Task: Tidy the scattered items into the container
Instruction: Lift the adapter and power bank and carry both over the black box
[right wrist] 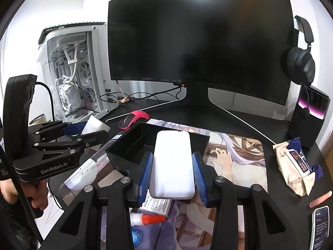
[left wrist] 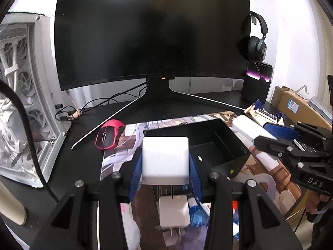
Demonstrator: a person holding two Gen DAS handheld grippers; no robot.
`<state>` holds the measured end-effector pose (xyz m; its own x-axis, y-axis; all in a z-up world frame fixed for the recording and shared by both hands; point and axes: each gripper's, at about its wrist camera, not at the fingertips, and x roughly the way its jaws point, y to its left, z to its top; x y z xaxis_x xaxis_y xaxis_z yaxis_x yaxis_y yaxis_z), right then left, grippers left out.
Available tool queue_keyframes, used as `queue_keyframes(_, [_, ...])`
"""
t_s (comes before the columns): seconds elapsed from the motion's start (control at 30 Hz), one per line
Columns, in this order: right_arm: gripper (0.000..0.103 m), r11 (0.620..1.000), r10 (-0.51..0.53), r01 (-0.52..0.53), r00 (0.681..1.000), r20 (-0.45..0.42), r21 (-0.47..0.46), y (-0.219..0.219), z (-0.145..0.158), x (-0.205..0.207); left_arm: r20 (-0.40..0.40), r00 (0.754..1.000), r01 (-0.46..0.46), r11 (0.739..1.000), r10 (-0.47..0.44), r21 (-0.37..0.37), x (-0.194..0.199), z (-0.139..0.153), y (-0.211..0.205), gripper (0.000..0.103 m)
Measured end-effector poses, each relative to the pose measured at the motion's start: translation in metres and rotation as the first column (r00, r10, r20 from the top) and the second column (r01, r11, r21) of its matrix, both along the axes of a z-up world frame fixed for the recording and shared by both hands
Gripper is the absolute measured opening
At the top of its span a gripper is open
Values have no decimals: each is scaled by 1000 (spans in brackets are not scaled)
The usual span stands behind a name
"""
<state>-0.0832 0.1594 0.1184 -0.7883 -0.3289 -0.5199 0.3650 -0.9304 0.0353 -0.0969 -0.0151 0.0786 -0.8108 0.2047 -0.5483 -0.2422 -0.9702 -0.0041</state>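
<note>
L tongs point(left wrist: 165, 184) grip white cube point(left wrist: 165, 158) | R tongs point(right wrist: 172, 176) grip power bank point(right wrist: 172, 164) | both above black box point(right wrist: 133, 145)

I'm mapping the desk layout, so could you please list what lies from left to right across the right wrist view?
Left claw holding a white block → pink mouse → black container → white power bank in the right claw → beige wipes pack → phone.
</note>
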Motion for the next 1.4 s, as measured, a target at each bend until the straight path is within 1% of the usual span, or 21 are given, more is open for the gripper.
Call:
queue_keyframes(0.2, [38,1000,12,-12,1000,9,0,-4,0,-17,2,1000,15,1000,-15,5,-20,3,4,41])
queue_keyframes(0.77, [38,1000,20,-21,997,80,7,-12,-18,-65,60,997,39,999,-40,15,-67,-17,23,41])
queue_keyframes(1.03, [38,1000,17,-19,993,113,17,-16,-29,-78,86,995,45,999,-46,15,-87,-29,28,41])
queue_keyframes(1.4, [38,999,25,-31,987,158,34,-23,-44,-91,122,992,41,999,-43,15,-99,-45,32,41])
